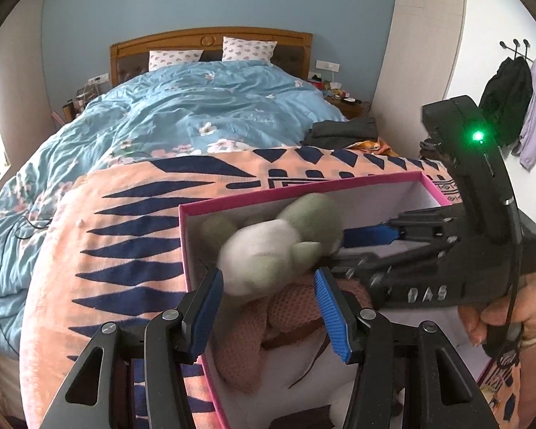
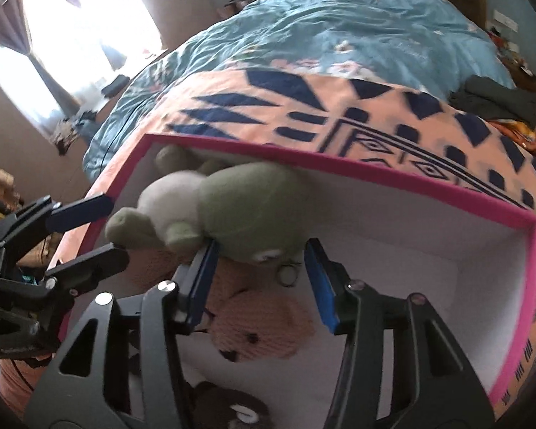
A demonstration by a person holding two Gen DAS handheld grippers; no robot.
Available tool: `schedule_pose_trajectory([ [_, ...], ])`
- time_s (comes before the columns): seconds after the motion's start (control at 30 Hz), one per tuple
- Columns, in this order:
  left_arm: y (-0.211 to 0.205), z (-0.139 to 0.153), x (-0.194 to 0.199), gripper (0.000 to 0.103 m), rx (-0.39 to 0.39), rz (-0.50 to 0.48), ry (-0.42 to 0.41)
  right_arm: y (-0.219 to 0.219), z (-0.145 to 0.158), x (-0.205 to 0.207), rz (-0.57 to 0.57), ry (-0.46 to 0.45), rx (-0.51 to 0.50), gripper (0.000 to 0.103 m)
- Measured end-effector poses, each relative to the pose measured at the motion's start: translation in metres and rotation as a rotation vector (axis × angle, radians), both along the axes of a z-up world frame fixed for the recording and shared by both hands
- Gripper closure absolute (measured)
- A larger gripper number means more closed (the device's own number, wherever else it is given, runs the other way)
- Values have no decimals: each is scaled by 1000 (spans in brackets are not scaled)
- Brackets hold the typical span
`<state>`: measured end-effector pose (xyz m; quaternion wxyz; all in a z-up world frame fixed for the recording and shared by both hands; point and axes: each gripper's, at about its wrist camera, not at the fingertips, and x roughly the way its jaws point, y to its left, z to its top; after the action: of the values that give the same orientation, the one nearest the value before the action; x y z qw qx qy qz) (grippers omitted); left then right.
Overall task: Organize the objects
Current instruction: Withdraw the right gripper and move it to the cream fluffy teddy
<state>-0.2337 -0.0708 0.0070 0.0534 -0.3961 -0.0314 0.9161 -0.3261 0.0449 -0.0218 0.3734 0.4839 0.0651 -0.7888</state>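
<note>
A pink-rimmed white box [image 1: 261, 195] [image 2: 393, 175] lies on the peach and navy blanket. A green and white plush frog [image 1: 275, 246] [image 2: 232, 211], blurred, is over the box's left half, above a pink knitted plush bear [image 1: 264, 325] [image 2: 261, 332] lying inside. My left gripper [image 1: 268, 307] is open over the box's near left corner, the frog just beyond its fingertips. My right gripper [image 2: 261, 275] is open, with the frog's head at its fingertips. In the left wrist view the right gripper [image 1: 368, 246] reaches in from the right. A dark plush [image 2: 228, 407] lies low in the box.
The peach and navy patterned blanket [image 1: 125, 236] covers the bed's foot, with a blue floral duvet [image 1: 203, 107] beyond. Folded dark clothes [image 1: 343, 130] lie at the bed's right edge. A window with curtains [image 2: 71, 43] is on the left. Coats hang on a wall hook [image 1: 518, 100].
</note>
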Motion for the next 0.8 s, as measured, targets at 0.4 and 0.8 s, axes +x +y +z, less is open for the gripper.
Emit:
schedule_pose_trajectory([
  [0.4,-2,27,50,36,60,-45,96,19,30,37,48,51,-71,48],
  [0.8,8,63,156,28,133,-125,184,97,90,155,159,184,-245,47],
])
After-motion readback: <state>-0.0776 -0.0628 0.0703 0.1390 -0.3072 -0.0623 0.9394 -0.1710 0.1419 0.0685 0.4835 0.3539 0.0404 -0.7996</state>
